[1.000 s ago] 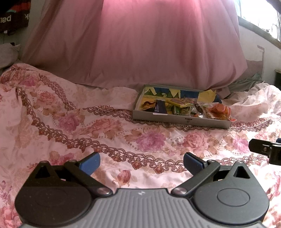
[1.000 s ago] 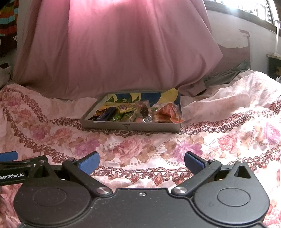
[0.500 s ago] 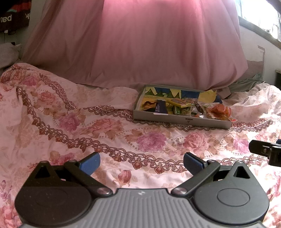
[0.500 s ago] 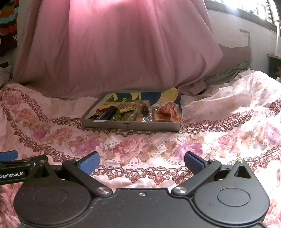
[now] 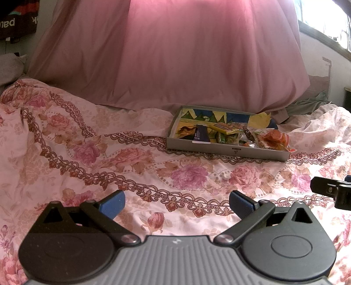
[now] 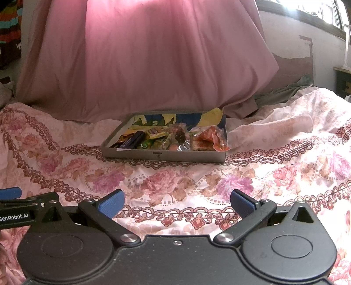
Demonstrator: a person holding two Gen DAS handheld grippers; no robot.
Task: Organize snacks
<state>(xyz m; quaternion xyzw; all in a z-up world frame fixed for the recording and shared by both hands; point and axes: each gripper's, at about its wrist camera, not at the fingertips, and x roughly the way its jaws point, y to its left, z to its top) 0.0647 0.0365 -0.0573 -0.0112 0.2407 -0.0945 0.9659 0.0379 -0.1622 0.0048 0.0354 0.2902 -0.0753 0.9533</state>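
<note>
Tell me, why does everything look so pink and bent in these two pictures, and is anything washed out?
Left wrist view: daylight glows through the pink curtain, the window at upper right is blown out white, and the fisheye lens bows the edges. Right wrist view: the same pink glow, glare at the window, and the snack box looks sharp.

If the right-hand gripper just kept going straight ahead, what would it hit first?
Probably the near wall of the snack tray, which sits almost dead ahead of the open right gripper; only floral bedspread lies between, though depth is uncertain.
</note>
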